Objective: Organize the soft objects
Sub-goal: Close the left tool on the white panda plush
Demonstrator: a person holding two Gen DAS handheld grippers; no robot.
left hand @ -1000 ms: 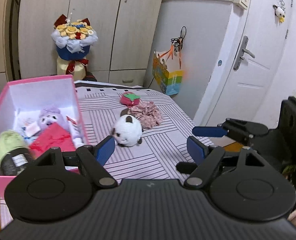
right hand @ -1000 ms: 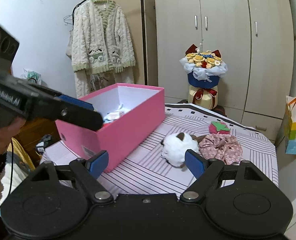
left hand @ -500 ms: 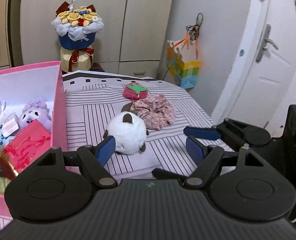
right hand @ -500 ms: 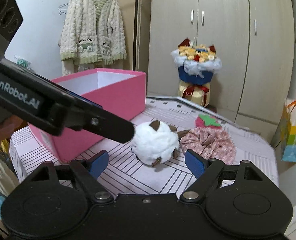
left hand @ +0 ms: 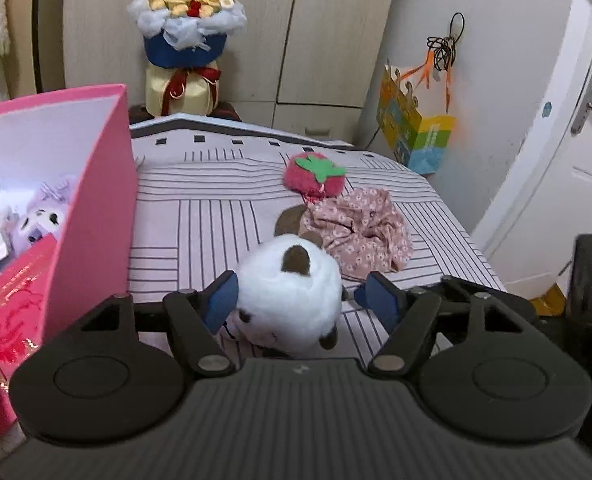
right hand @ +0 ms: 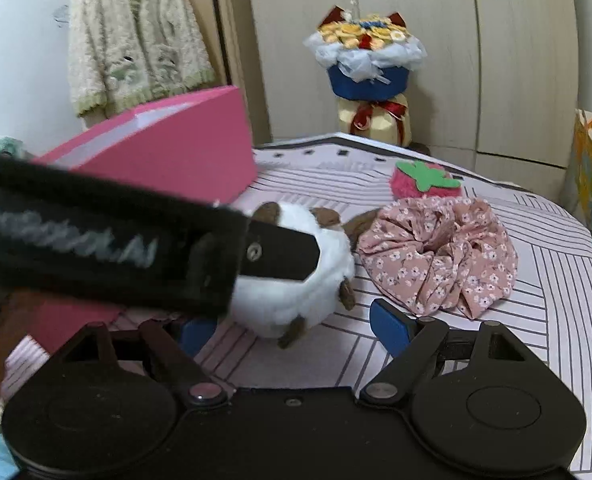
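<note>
- The left gripper (right hand: 256, 256) crossed the right wrist view blurred, its lettering unreadable, and hid part of the white plush (right hand: 296, 280).
- The pink box (left hand: 92, 200) was cut off at the left edge.

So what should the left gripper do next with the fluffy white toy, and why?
Probably close. The left gripper is open with its blue pads on either side of the white toy, which lies on the striped cloth. Squeezing gently would grab it, ready to lift toward the pink box beside it.
</note>
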